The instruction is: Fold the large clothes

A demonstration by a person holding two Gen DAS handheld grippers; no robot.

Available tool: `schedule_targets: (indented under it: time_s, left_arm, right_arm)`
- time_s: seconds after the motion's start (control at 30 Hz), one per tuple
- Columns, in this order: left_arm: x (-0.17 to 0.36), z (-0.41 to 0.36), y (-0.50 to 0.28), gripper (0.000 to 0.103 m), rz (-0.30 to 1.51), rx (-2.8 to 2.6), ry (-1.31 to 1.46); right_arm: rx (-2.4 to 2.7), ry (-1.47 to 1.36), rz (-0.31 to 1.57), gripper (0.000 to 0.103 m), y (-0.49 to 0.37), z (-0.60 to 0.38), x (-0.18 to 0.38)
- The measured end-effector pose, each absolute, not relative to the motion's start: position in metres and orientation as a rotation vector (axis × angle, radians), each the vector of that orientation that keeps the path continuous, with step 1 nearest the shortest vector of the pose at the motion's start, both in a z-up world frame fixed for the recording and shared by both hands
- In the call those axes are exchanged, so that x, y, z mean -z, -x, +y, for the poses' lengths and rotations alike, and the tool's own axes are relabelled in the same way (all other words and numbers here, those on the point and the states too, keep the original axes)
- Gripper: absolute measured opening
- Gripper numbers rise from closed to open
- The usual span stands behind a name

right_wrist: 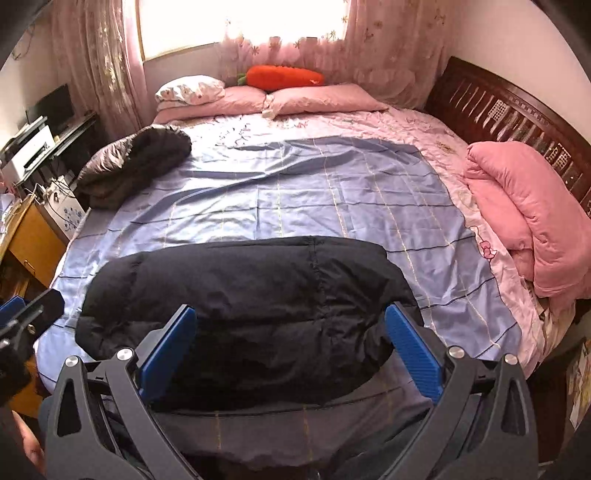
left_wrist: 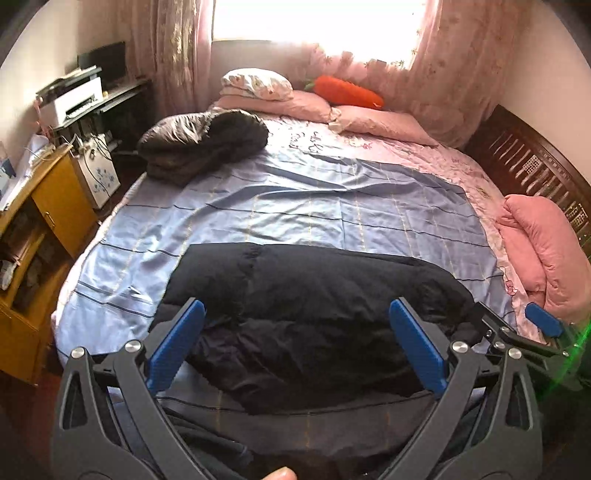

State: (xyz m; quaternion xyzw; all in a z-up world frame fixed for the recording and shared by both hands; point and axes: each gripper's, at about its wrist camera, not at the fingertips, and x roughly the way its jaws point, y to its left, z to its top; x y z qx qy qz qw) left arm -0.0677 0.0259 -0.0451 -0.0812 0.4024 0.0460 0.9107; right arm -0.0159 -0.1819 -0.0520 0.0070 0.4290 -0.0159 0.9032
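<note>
Ahead of the gripper, a bright sunlit window (right_wrist: pixel 240 26) behind sheer pink floral curtains (right_wrist: pixel 96 70); dark slatted wooden headboard (right_wrist: pixel 517 114) right, yellow wooden cabinet (left_wrist: pixel 55 206) left.

Both wrist views look down the bed (left_wrist: pixel 295 206) from its foot toward the window (right_wrist: pixel 240 26), sharing it.

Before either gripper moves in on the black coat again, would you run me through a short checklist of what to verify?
1. Left gripper open, holding nothing: ok.
2. Right gripper open, holding nothing: ok.
3. Black down coat lies folded into a compact bundle at the near end of the blue sheet: ok.
4. Bare sheet beyond the coat for setting it down: ok.
5. Grey down jacket and pink quilt lie apart from the coat: ok.
6. Loose sleeves tucked underneath: cannot tell, the underside is hidden.
</note>
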Motion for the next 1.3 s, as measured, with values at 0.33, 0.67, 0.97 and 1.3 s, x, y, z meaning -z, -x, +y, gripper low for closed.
schedule_targets:
  time_s: [0.33, 0.67, 0.97, 1.3]
  left_arm:
    - [0.04, 0.031, 0.08, 0.101, 0.826, -0.068, 0.186]
    - [0.039, 0.027, 0.082, 0.101, 0.835, -0.059, 0.171]
    - [0.04, 0.029, 0.082, 0.101, 0.831, -0.045, 0.186]
    - [0.041, 0.029, 0.082, 0.101, 0.834, -0.044, 0.195]
  right_arm:
    - [-0.01, 0.03, 0.888, 0.102, 0.029, -0.157, 0.051]
    - [-0.016, 0.037, 0.893, 0.102, 0.033, -0.151, 0.053]
    - [-0.021, 0.039, 0.901, 0.102, 0.034, -0.151, 0.055]
    - [-0.037, 0.046, 0.906, 0.102, 0.031, -0.152, 0.058]
